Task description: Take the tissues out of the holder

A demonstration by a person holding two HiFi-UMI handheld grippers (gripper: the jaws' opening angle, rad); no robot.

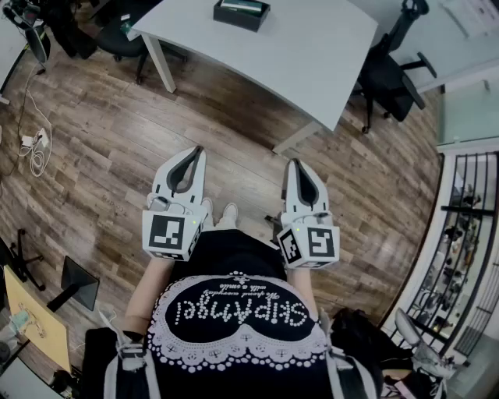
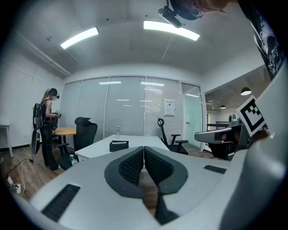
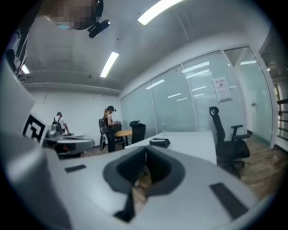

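Observation:
The black tissue holder (image 1: 242, 12) stands on the far side of a white table (image 1: 300, 51), well ahead of me. My left gripper (image 1: 196, 151) and right gripper (image 1: 297, 163) are held side by side in front of my body, over the wooden floor and short of the table. Both are shut with nothing between their pads. In the left gripper view the holder (image 2: 119, 145) shows just above the shut left gripper (image 2: 144, 149). From the right gripper view the holder (image 3: 159, 142) is small and distant beyond the shut right gripper (image 3: 145, 153).
Black office chairs (image 1: 390, 74) stand at the table's right and at its far left (image 1: 117, 35). A table leg (image 1: 160, 62) reaches the floor ahead of my left gripper. Cables (image 1: 33, 148) lie at the left. A person (image 2: 45, 130) stands by a wooden desk, another person (image 3: 58, 123) farther off.

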